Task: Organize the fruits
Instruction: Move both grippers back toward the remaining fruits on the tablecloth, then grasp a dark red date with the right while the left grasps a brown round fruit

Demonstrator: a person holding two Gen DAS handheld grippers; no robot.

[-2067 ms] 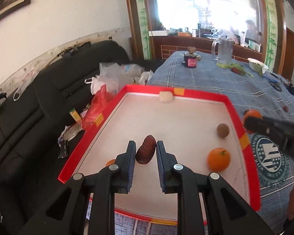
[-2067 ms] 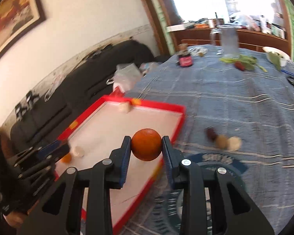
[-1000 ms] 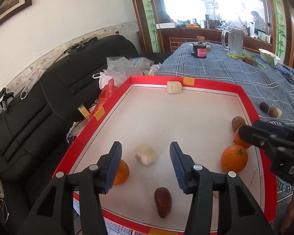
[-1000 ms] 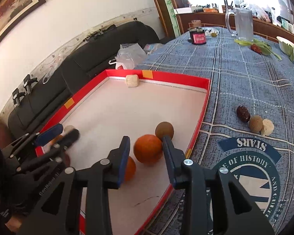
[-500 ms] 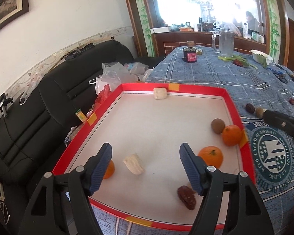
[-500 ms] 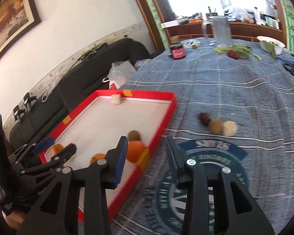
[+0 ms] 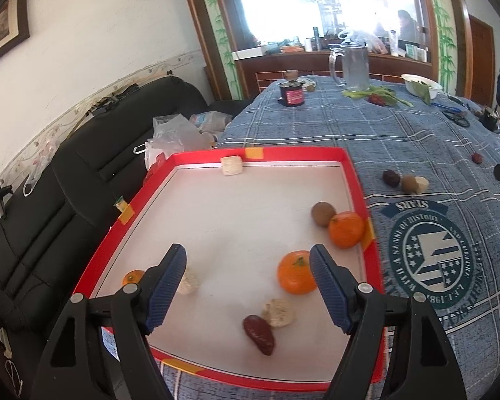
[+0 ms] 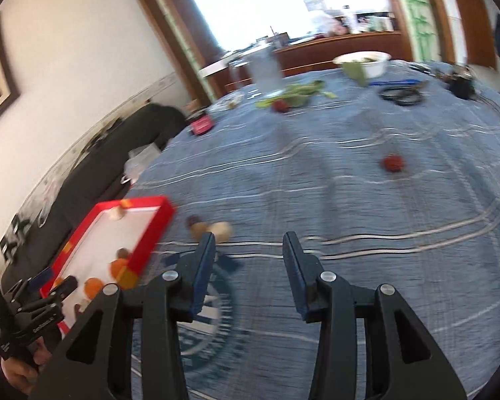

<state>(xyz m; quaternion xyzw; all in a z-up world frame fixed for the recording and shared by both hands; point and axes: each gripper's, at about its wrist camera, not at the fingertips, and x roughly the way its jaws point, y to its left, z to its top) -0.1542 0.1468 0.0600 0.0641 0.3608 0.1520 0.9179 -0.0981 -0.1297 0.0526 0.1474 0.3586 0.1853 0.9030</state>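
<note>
Progress check, fruit sorting. Shallow red-rimmed tray with a white floor [image 7: 196,160] sits at the left edge of the desk covered in blue plaid cloth [image 7: 400,140].

In tray, left wrist view:
- two larger round oranges, one near the right rim [image 7: 346,229], one closer to the camera [image 7: 296,272]
- brown round fruit [image 7: 322,213] touching the rim-side orange
- dark red oblong fruit [image 7: 258,330] beside a pale lumpy piece [image 7: 278,312]
- small orange [image 7: 133,276] and another pale piece [image 7: 187,282] near the left rim
- pale cube-like piece [image 7: 231,165] against the far rim

Still on the cloth, outside the tray: a tight cluster of three, namely a dark one [image 7: 391,177], a brown one [image 7: 408,183] and a pale one [image 7: 422,184]; also a lone red round fruit [image 8: 392,163] well apart, further right.

Left gripper [image 7: 248,286]: jaws wide, nothing between them, poised above the tray's near half. Right gripper [image 8: 249,268]: jaws apart, empty, over the cloth and pointed roughly toward the cluster. Right view is motion-blurred.

Judgement: well past halfway. Eight pieces in, four loose pieces visible. The cluster looks like the nearest next pick for the right gripper.
</note>
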